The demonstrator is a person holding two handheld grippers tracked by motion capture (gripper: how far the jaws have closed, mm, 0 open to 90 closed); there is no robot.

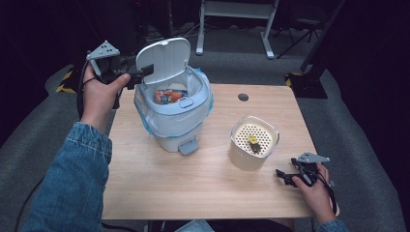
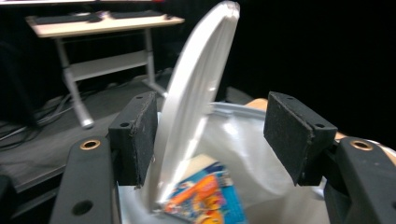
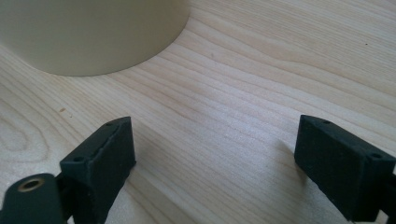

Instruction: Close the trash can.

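The white pedal bin (image 1: 175, 113) stands on the rear left part of the wooden desk (image 1: 203, 188), lined with a bluish plastic bag whose edge folds over its rim. Its lid (image 1: 163, 60) is raised, hinged at the back and tilted nearly upright. Inside the bin lies a colourful orange and blue packet (image 1: 167, 96). A grey foot pedal (image 1: 188, 146) juts from the bin's base toward the person.

The left claw (image 1: 145, 73) reaches in from the left of the bin at the lid's lower edge. In the left gripper view the lid (image 2: 196, 93) passes between the two pads, just beside or touching one pad (image 2: 140, 135) and well clear of the other, so the claw is spread and not pinching it.

To the right of the bin stands a cream perforated container (image 1: 254, 141) with a small yellow and dark object (image 1: 253, 143) in it. Right of that container, the right claw (image 1: 283, 175) rests low on the desk, spread wide with nothing but bare wood between its pads.
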